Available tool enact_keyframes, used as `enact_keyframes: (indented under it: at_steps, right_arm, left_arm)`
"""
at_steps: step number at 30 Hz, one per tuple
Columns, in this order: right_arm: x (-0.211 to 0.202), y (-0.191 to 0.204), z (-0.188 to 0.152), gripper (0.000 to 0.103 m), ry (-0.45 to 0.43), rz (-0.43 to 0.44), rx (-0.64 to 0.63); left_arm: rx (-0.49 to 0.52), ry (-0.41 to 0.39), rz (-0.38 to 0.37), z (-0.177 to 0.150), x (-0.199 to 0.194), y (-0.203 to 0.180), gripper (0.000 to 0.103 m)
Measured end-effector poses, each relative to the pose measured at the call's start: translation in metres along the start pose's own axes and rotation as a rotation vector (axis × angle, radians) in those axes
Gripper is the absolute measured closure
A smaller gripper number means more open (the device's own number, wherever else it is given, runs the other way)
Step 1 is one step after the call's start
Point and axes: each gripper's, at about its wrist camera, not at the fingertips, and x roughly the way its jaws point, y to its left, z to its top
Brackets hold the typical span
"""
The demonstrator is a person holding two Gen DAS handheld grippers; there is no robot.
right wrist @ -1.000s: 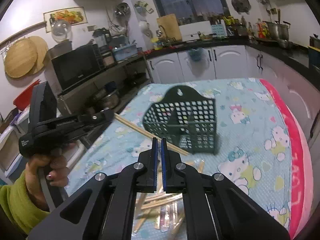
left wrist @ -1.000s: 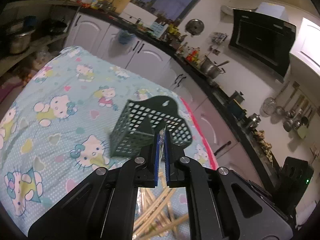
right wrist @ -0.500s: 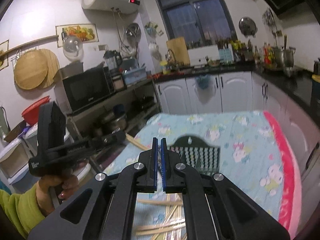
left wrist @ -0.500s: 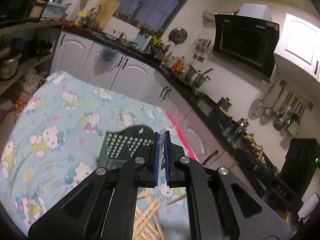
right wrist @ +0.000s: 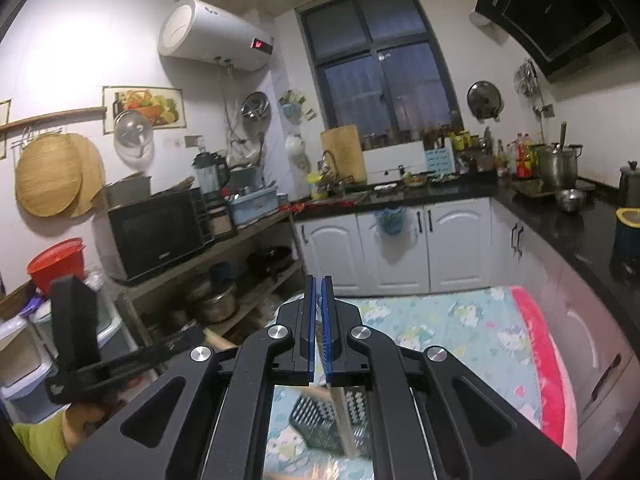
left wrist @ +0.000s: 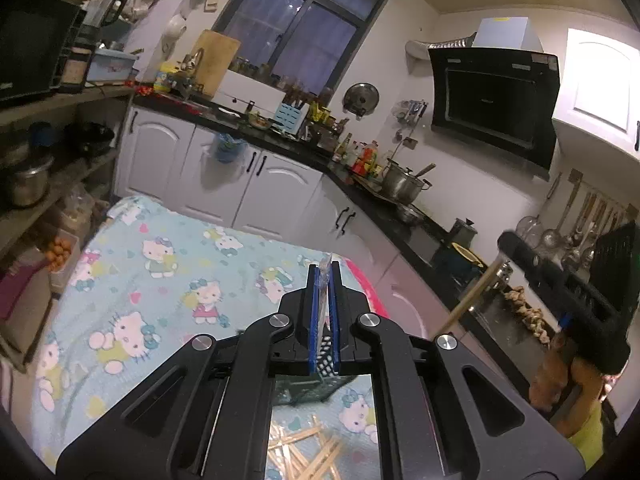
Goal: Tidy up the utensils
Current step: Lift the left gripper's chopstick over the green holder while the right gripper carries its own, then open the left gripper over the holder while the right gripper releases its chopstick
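While the left gripper (left wrist: 324,312) is pinching a clear-wrapped utensil (left wrist: 326,270), the right gripper (right wrist: 317,328) is clamping a chopstick (right wrist: 340,420); the perforated holder (right wrist: 316,420) is sitting mid-tablecloth (left wrist: 168,280).

Black grippers w/ blue fingers (left wrist: 315,312), silver screws; yellow-green sleeve (right wrist: 38,444).
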Motion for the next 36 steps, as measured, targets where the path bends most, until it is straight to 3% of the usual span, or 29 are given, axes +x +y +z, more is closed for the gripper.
enact_keyframes:
  at_steps: [6, 15, 25, 36]
  right_arm:
    - [0.019, -0.011, 0.011, 0.100, -0.032, -0.049, -0.006]
    - [0.051, -0.030, 0.001, 0.100, -0.014, -0.077, 0.021]
    - [0.092, -0.048, -0.037, 0.100, 0.068, -0.131, 0.043]
    - [0.108, -0.052, -0.075, 0.097, 0.162, -0.167, 0.064]
  left_arm:
    - [0.017, 0.018, 0.025, 0.001, 0.011, 0.004, 0.101]
    - [0.027, 0.060, 0.051, -0.012, 0.038, 0.006, 0.101]
    - [0.012, 0.108, 0.053, -0.034, 0.065, 0.010, 0.101]
    - [0.010, 0.161, 0.060, -0.054, 0.083, 0.016, 0.100]
